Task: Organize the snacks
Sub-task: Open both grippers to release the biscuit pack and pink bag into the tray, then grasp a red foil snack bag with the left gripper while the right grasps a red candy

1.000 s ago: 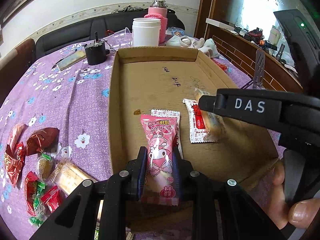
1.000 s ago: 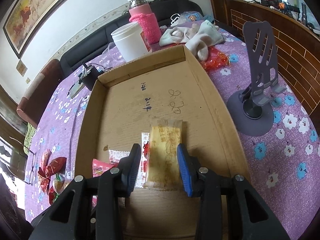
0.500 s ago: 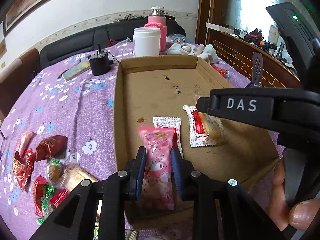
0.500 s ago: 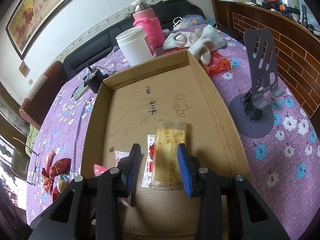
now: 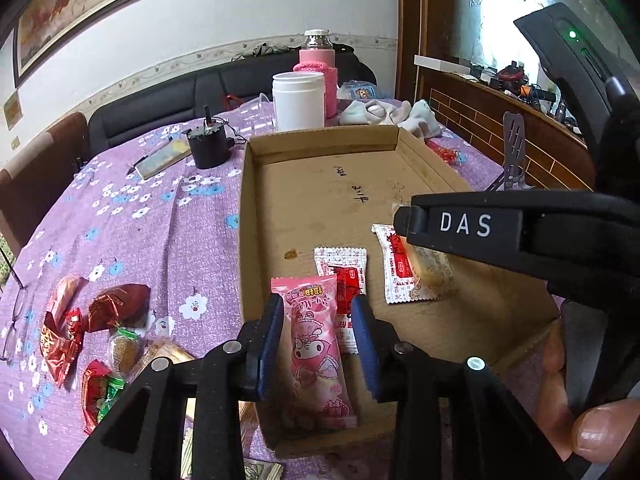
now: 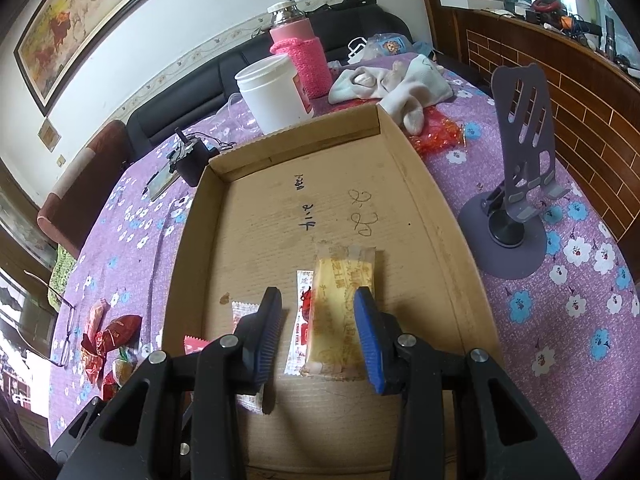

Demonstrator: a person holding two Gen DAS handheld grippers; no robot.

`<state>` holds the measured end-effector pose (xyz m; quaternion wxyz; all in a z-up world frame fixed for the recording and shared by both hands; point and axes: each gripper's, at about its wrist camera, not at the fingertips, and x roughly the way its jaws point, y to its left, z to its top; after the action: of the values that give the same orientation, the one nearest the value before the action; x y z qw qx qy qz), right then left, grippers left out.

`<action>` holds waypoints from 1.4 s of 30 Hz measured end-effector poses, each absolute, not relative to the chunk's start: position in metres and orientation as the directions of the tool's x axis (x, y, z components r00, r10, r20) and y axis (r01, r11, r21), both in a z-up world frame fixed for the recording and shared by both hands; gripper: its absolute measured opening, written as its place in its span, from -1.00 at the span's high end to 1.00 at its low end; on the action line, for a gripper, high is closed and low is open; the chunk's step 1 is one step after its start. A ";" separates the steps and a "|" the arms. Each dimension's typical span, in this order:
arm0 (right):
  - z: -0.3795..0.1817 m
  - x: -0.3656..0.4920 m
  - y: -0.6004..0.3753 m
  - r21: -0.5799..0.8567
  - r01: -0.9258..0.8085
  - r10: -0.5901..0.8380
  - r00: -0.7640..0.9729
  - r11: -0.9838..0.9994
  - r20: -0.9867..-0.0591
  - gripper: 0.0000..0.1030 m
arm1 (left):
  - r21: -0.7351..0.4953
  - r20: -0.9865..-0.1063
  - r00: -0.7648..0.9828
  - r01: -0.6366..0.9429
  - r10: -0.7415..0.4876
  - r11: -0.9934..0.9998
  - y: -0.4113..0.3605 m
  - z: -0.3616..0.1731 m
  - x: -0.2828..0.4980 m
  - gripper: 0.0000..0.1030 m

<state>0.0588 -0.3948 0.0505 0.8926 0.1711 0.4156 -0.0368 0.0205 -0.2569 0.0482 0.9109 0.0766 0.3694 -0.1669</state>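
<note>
1. Purple floral tablecloth (image 6: 568, 320) under everything; white jar (image 5: 298, 100) and pink flask (image 6: 298, 46) at the far end.
2. Shallow cardboard tray (image 5: 246, 220) mid-table, holding 4 packets.
3. Left gripper (image 5: 318, 346) spread, fingers clear of the pink cartoon packet (image 5: 314, 344) lying between them on the tray's near edge.
4. Right gripper (image 6: 318, 334) spread over the yellow cake packet (image 6: 340, 312), flat on the tray floor, overlapping a white-and-red sachet (image 6: 302, 320).
5. Loose red and green wrapped snacks (image 5: 80, 340) heaped on the cloth left of the tray.
</note>
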 end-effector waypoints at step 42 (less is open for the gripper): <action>0.074 0.044 -0.372 0.277 0.122 0.106 0.722 0.953 -0.683 0.00 | -0.095 -0.692 0.690 0.206 -0.213 0.974 -0.168 0.092 0.002 -0.30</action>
<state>0.0437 -0.3718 0.0739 0.9153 0.1532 0.3725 -0.0045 0.0021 -0.1676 0.0917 0.9192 -0.0050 0.3770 -0.1139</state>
